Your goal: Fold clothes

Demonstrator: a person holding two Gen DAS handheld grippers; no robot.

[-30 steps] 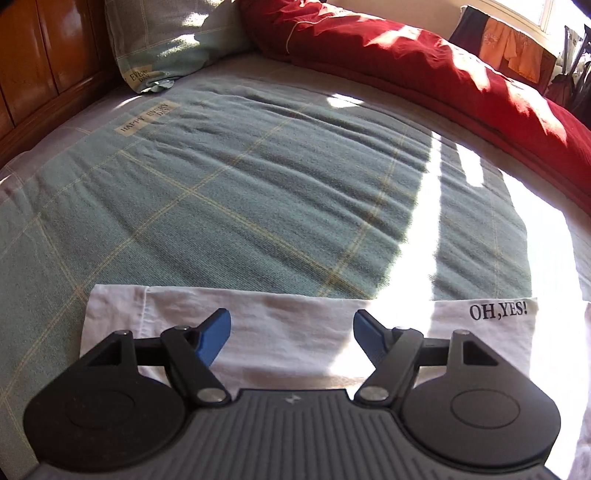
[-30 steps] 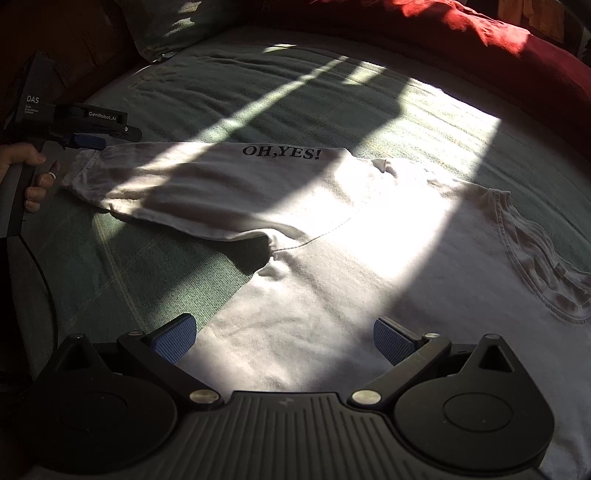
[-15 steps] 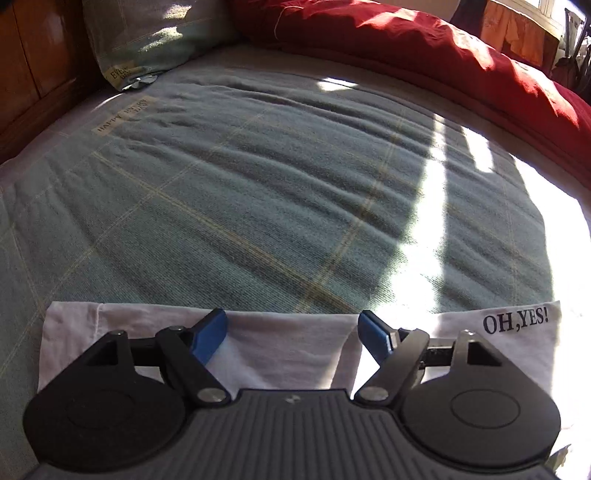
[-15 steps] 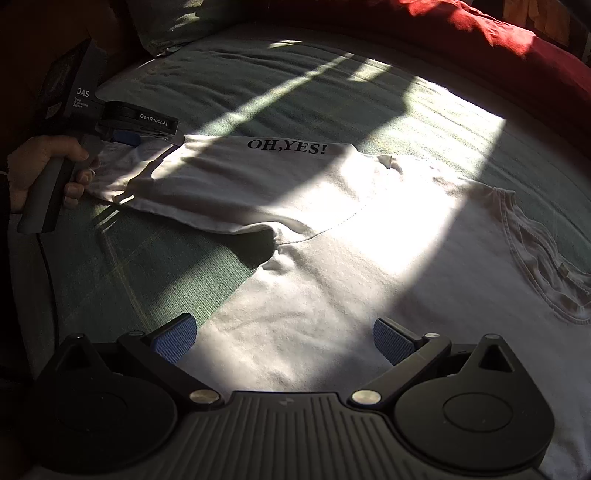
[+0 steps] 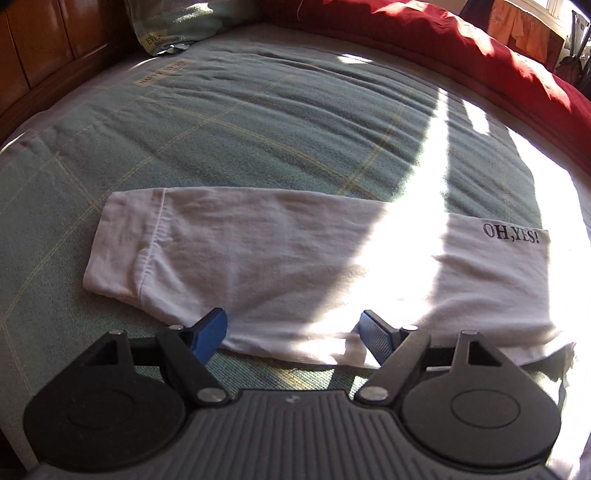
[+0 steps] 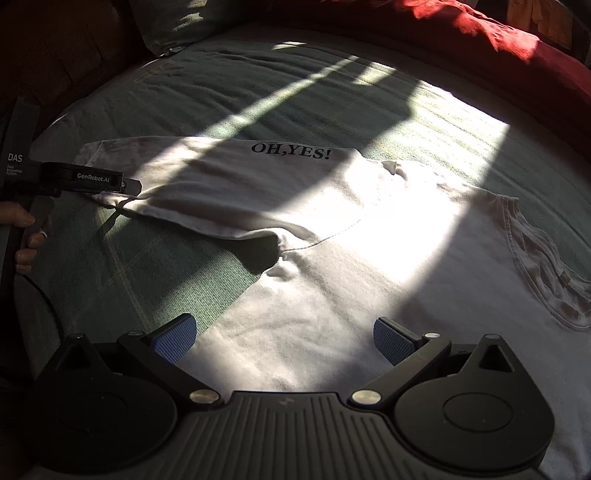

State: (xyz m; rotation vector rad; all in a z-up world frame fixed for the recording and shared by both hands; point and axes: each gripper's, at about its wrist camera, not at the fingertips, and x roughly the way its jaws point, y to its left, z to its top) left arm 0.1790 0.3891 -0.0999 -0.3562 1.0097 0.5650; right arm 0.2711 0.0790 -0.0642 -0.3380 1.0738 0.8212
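A white long-sleeved shirt [image 6: 332,258] lies spread on the bed, its collar [image 6: 543,266] at the right. One sleeve [image 5: 258,251] stretches flat to the left and carries a black "OH,YES!" print [image 5: 511,232]. My left gripper [image 5: 291,325] is open at the sleeve's near edge, with nothing pinched between its blue pads. In the right wrist view the left gripper [image 6: 125,182] sits by the sleeve's cuff end, held by a hand [image 6: 26,236]. My right gripper [image 6: 284,328] stands open above the shirt's body and holds nothing.
The shirt rests on a green checked bed cover [image 5: 258,129]. A red duvet [image 5: 443,48] is heaped along the far right side. A pillow [image 5: 177,22] lies at the far left by a wooden headboard [image 5: 44,44]. Strong sunlight and shadow bands cross the bed.
The left gripper has drawn back from over the sleeve to its near edge, so the whole sleeve and cuff now show. The right gripper has kept still.
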